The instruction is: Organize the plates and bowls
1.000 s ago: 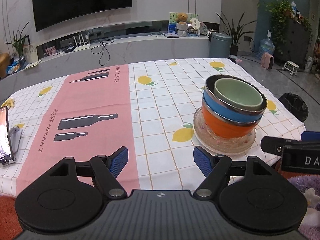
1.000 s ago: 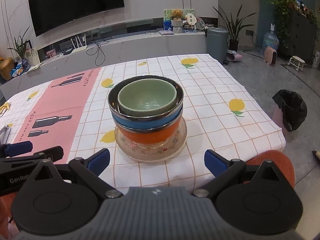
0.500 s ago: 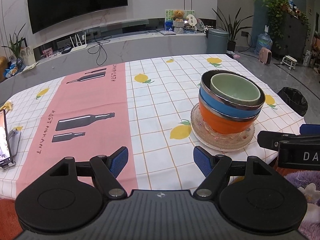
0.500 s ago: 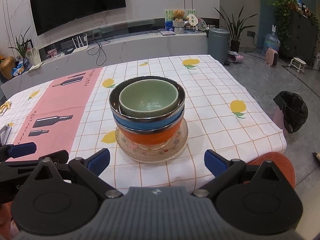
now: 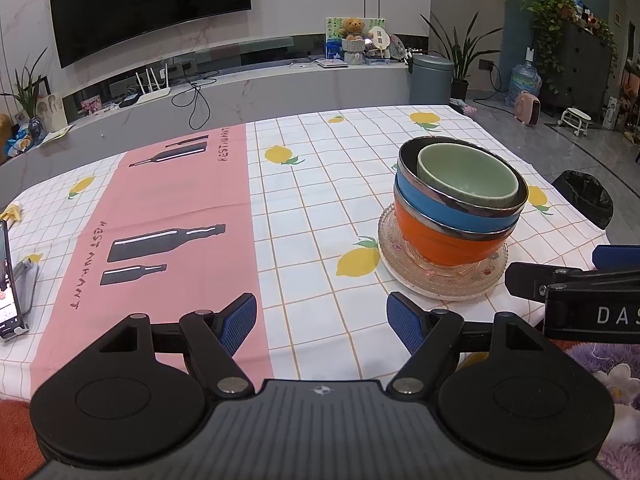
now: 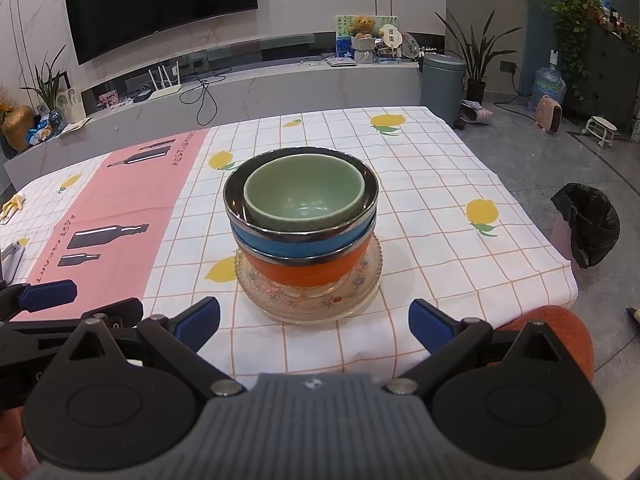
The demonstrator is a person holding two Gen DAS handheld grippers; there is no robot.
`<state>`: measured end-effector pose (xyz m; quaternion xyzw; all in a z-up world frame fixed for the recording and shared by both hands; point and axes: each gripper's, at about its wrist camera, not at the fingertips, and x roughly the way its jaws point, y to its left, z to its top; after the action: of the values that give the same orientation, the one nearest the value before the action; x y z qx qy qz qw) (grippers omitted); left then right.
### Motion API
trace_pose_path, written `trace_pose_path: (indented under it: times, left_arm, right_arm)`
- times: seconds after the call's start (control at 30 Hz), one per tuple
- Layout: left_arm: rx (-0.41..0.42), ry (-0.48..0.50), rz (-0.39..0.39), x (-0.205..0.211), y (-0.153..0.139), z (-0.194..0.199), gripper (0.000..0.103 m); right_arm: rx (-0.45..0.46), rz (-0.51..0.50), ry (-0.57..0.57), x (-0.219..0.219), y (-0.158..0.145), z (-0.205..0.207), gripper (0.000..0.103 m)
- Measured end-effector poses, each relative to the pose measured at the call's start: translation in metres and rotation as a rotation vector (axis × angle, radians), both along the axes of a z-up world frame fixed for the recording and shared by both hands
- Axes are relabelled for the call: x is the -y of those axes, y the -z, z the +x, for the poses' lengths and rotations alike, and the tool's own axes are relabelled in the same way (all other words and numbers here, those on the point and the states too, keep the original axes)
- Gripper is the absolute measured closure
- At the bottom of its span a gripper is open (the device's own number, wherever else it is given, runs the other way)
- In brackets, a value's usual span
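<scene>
While both grippers hover at the near table edge, here is how things stand.

Stack: a green bowl [image 6: 303, 196] sits nested in a blue bowl [image 6: 304, 245], which sits in an orange bowl [image 6: 300, 272], all on a glass plate [image 6: 308, 300].
Orientation: every bowl stands mouth up, so the stack's axis runs vertical; seen from the left wrist, the green bowl leans slightly to the right inside the blue one.
Location: the stack rests on the tablecloth [image 6: 432, 208], on its white lemon-print part, right of the pink strip [image 5: 176, 216].
Surroundings: a phone [image 5: 6, 280] stands propped at the far left table edge, well apart from the stack; a black bin bag [image 6: 588, 220] sits on the floor to the right.
Path: nothing lies on the cloth between either gripper and the plate.
Left gripper [image 5: 322, 318]: jaws wide apart, nothing between the blue pads, stack off to its right.
Right gripper [image 6: 314, 324]: jaws spread wide, empty, and it faces the stack squarely, just short of the plate rim.
</scene>
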<state>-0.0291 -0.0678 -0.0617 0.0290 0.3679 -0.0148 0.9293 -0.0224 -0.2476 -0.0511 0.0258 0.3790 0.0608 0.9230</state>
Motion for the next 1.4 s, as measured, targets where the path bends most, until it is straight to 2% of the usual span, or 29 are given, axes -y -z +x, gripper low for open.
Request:
trace_pose_path:
  times: [1.4]
  left_arm:
    - [-0.002,0.001,-0.001,-0.0014,-0.0003,-0.0007,0.017]
  right_arm:
    - [-0.004,0.010,-0.016,-0.0029,0.0037,0.0017,0.004]
